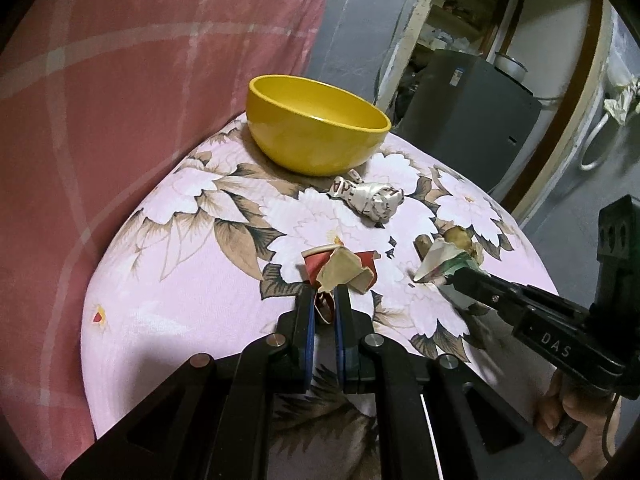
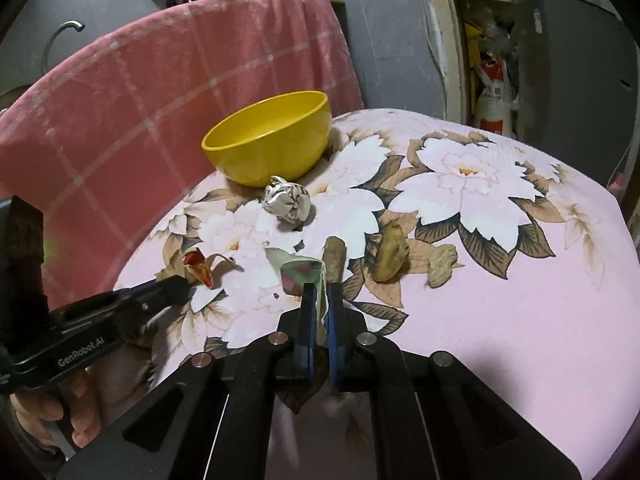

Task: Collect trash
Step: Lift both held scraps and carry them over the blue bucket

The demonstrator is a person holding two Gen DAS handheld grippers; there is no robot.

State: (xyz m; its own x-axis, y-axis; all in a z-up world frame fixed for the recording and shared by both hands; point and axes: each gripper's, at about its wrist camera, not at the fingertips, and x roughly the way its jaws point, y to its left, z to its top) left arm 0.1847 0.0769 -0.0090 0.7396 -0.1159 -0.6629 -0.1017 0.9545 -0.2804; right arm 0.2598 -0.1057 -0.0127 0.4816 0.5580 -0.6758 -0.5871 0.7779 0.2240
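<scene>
A yellow bowl (image 1: 316,128) (image 2: 272,140) stands at the back of the floral cushion (image 1: 192,264). My left gripper (image 1: 324,294) is shut on a red and tan wrapper (image 1: 340,270), seen in the right wrist view too (image 2: 200,266). My right gripper (image 2: 320,292) is shut on a green and white wrapper (image 2: 300,276), which also shows in the left wrist view (image 1: 438,262). A crumpled white wrapper (image 1: 370,198) (image 2: 288,204) lies in front of the bowl. Several brown peel scraps (image 2: 390,254) lie right of my right gripper.
A pink checked cloth (image 1: 120,100) covers the backrest behind the cushion. A grey appliance (image 1: 472,96) stands beyond the cushion's far right edge. A doorway with stored bags (image 2: 494,92) is at the back right.
</scene>
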